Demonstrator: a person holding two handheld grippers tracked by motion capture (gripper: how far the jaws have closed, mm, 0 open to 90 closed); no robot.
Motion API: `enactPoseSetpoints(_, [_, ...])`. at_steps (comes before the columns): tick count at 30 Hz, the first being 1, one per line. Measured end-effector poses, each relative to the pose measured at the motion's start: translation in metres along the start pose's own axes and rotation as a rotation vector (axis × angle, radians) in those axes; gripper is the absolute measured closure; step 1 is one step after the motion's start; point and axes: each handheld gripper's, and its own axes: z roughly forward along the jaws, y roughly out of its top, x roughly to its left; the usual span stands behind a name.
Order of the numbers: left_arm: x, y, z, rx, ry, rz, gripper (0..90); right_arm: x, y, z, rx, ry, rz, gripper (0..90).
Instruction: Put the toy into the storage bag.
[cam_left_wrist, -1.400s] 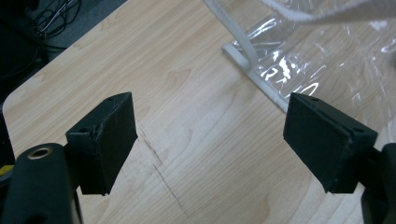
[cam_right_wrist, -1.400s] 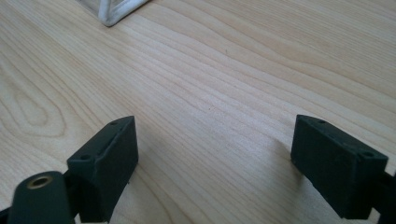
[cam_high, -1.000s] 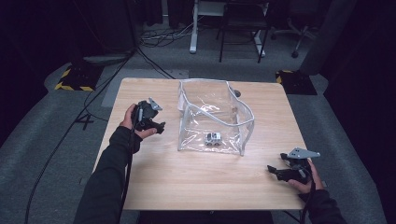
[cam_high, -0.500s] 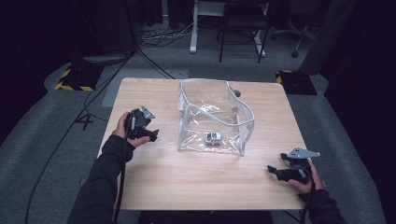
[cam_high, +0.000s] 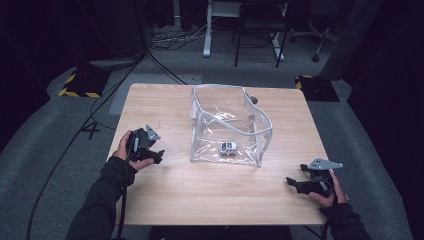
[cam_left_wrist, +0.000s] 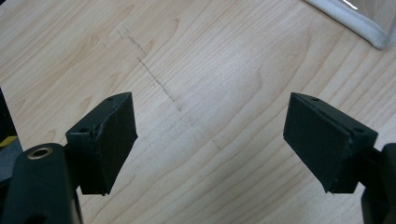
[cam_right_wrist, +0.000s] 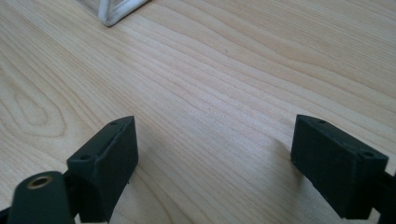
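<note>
A clear plastic pouch with white piping (cam_high: 230, 125) stands open in the middle of the wooden table (cam_high: 210, 195). A small white toy car (cam_high: 228, 148) lies inside it near the front wall. My left gripper (cam_high: 156, 156) is held low over the table's left side, a short way left of the pouch, open with bare wood between its jaws (cam_left_wrist: 210, 140). A corner of the pouch's piping (cam_left_wrist: 355, 21) shows at the top right of the left gripper view. My right gripper (cam_high: 295, 183) rests near the front right corner, open and empty (cam_right_wrist: 215, 163), with a pouch corner (cam_right_wrist: 114, 11) far ahead.
Faint pencil marks (cam_left_wrist: 154, 77) cross the wood ahead of the left jaws. Beyond the table's far edge stand a chair (cam_high: 257, 25), desk legs (cam_high: 206, 30) and loose cables (cam_high: 170, 40) on grey carpet. Yellow-black striped blocks (cam_high: 77, 85) lie on the floor at the left.
My left hand has drawn back toward the front and left, away from the pouch, and sunk lower. The right hand has kept still.
</note>
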Motion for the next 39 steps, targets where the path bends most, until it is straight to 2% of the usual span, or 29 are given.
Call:
enactPoseSetpoints(1, [-0.002, -0.002, 0.0, -0.003, -0.004, -0.011, 17.7, 0.0, 0.0, 0.0, 0.0, 0.0, 0.001, 14.9])
enactPoseSetpoints(2, [-0.002, -0.003, 0.0, 0.003, -0.002, 0.002, 17.6, 0.0, 0.0, 0.0, 0.001, 0.0, -0.002, 14.9])
enactPoseSetpoints(3, [-0.005, -0.006, 0.001, -0.003, -0.011, -0.01, 17.6, 0.0, 0.0, 0.0, -0.001, 0.0, 0.001, 14.9])
enactPoseSetpoints(4, [-0.005, -0.007, 0.0, -0.001, -0.003, 0.003, 17.6, 0.0, 0.0, 0.0, 0.0, 0.0, 0.0, 14.9])
enactPoseSetpoints(7, [-0.008, -0.013, 0.0, -0.016, -0.021, -0.004, 17.5, 0.0, 0.0, 0.0, 0.0, 0.001, -0.001, 14.9])
enactPoseSetpoints(9, [-0.01, -0.016, 0.0, -0.012, -0.019, 0.003, 17.5, 0.0, 0.0, 0.0, 0.0, 0.0, 0.0, 14.9])
enactPoseSetpoints(11, [-0.013, -0.018, 0.0, -0.012, -0.027, -0.012, 17.5, 0.0, 0.0, 0.0, 0.0, 0.0, 0.0, 14.9])
enactPoseSetpoints(12, [-0.013, -0.02, 0.0, -0.011, -0.024, -0.001, 17.5, 0.0, 0.0, 0.0, 0.001, 0.001, -0.001, 14.9])
enactPoseSetpoints(16, [-0.017, -0.027, -0.002, -0.012, -0.031, -0.019, 17.5, 0.0, 0.0, 0.0, 0.0, 0.0, 0.0, 14.9])
enactPoseSetpoints(17, [-0.018, -0.029, -0.002, -0.028, -0.025, -0.026, 17.5, 0.0, 0.0, 0.0, 0.0, 0.0, 0.001, 14.9])
enactPoseSetpoints(19, [-0.019, -0.032, -0.003, -0.022, -0.033, -0.019, 17.5, 0.0, 0.0, 0.0, 0.001, 0.001, -0.001, 14.9])
enactPoseSetpoints(23, [-0.022, -0.038, -0.005, -0.035, -0.035, -0.037, 17.4, 0.0, 0.0, 0.0, 0.001, 0.001, -0.001, 14.9])
enactPoseSetpoints(26, [-0.024, -0.042, -0.006, -0.037, -0.038, -0.035, 17.4, 0.0, 0.0, 0.0, 0.0, 0.0, 0.001, 14.9])
enactPoseSetpoints(27, [-0.024, -0.044, -0.007, -0.034, -0.05, -0.035, 17.4, 0.0, 0.0, 0.0, 0.0, 0.0, 0.0, 14.9])
enactPoseSetpoints(28, [-0.024, -0.045, -0.008, -0.041, -0.035, -0.032, 17.4, 0.0, 0.0, 0.0, 0.0, 0.0, 0.0, 14.9])
enactPoseSetpoints(29, [-0.025, -0.047, -0.008, -0.042, -0.047, -0.043, 17.4, 0.0, 0.0, 0.0, 0.0, 0.0, 0.0, 14.9])
enactPoseSetpoints(30, [-0.025, -0.048, -0.009, -0.038, -0.036, -0.033, 17.3, 0.0, 0.0, 0.0, 0.0, 0.0, 0.0, 14.9])
enactPoseSetpoints(33, [-0.027, -0.053, -0.01, -0.053, -0.047, -0.054, 17.3, 0.0, 0.0, 0.0, 0.0, 0.0, 0.001, 14.9])
enactPoseSetpoints(39, [-0.032, -0.063, -0.013, -0.059, -0.049, -0.059, 17.1, 0.0, 0.0, 0.0, 0.0, 0.0, 0.0, 14.9])
